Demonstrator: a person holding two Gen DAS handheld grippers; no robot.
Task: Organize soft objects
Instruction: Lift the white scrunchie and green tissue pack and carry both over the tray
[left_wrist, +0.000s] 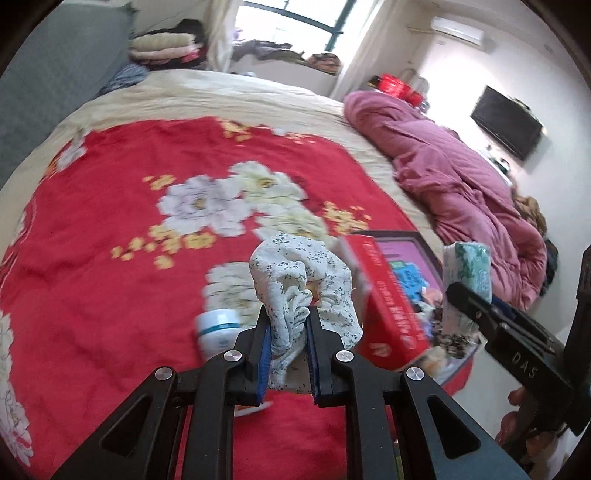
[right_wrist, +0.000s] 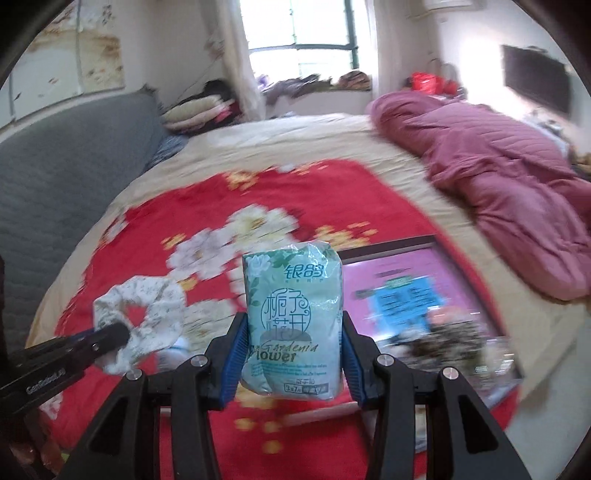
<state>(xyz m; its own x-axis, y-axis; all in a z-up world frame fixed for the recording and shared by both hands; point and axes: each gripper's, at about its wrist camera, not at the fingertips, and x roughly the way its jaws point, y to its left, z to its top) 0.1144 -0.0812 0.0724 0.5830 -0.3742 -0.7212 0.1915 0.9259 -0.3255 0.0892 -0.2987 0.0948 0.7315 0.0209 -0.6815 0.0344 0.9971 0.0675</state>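
My left gripper is shut on a white floral scrunchie, held up above the red flowered bedspread. The right wrist view shows the same scrunchie at lower left, pinched by the left gripper's black fingers. My right gripper is shut on a pale green tissue pack, its blue pads pressed against both sides. That pack also shows at the right of the left wrist view. Both items hang clear of the bed.
A red box with a purple-lined lid lies at the bed's right edge, several small items inside. A white jar sits on the spread. A purple quilt is bunched at the right, a grey headboard at left.
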